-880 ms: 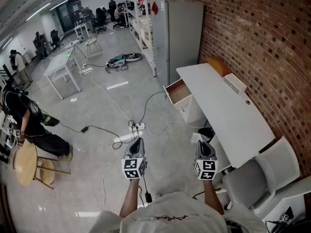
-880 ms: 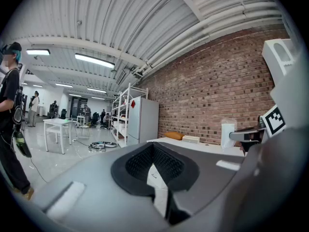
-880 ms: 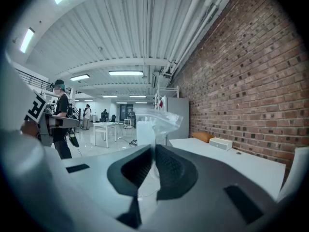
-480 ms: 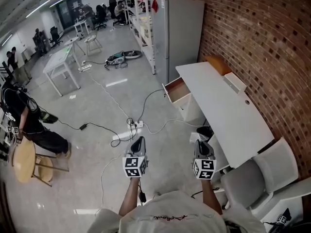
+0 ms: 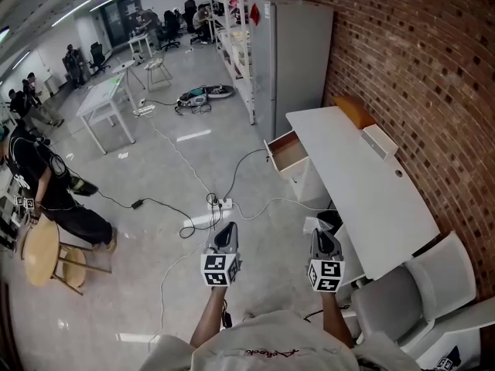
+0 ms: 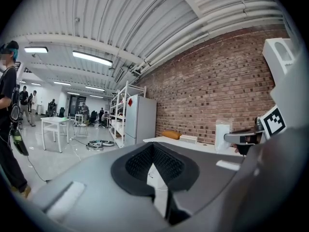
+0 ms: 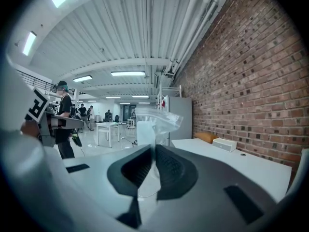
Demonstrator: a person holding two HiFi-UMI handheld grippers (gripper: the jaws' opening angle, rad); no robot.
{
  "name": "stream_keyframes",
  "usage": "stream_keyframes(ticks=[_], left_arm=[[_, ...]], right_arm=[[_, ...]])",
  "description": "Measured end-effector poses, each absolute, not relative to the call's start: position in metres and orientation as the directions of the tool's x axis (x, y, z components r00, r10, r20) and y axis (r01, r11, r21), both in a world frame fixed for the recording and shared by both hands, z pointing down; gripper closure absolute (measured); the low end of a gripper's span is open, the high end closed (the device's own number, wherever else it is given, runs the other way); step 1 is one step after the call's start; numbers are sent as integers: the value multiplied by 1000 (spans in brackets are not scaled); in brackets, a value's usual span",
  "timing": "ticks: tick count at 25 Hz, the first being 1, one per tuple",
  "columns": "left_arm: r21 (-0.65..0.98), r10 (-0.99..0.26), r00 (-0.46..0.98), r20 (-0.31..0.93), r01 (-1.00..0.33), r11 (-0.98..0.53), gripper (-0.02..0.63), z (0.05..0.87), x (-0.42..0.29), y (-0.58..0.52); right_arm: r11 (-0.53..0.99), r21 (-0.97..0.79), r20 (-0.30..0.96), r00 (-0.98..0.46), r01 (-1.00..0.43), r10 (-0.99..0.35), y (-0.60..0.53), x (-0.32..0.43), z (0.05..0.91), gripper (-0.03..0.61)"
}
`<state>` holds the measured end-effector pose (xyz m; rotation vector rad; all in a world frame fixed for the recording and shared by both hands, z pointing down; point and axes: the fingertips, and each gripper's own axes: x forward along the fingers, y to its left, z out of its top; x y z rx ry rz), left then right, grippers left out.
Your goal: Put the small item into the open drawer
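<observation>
Holding entry: right gripper (image 5: pixel 325 238), jaws clamped on a clear plastic bag (image 7: pixel 153 122) with a white small item inside; the bag stands up out of the pads.
Left gripper (image 5: pixel 224 234): jaws together, nothing between them, level with the right one and to its left.
Open drawer (image 5: pixel 289 151): pulled out under the far end of the white desk (image 5: pixel 371 199), well apart from both grippers.
Brick wall (image 5: pixel 418 68): right of the desk.

A white desk (image 5: pixel 363 188) is set along the brick wall (image 5: pixel 421 60) on the right, with a white box (image 5: pixel 380 141) and an orange cushion (image 5: pixel 354 110) (at its far end) laid on it. A power strip (image 5: pixel 219 203) is left on the floor, a round wooden table (image 5: pixel 40 257) near left.
</observation>
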<state>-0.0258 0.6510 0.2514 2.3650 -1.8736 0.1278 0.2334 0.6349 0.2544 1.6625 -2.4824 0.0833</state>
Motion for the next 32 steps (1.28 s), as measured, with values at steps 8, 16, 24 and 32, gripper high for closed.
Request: stream_keyframes(ticks=[8, 16, 24, 32], left_arm=[[43, -965, 223, 134, -975, -219, 604, 251, -6, 637], [37, -966, 215, 140, -977, -212, 604, 256, 11, 628], [48, -966, 209, 151, -978, -204, 604, 265, 7, 601], [65, -959, 243, 144, -970, -236, 606, 273, -8, 526]], right_arm=[[431, 33, 150, -422, -902, -894, 624, 234, 257, 552], [451, 18, 158, -443, -892, -882, 613, 245, 263, 552], [453, 16, 178, -443, -891, -879, 584, 244, 271, 552], [430, 25, 170, -420, -903, -892, 521, 225, 276, 552]])
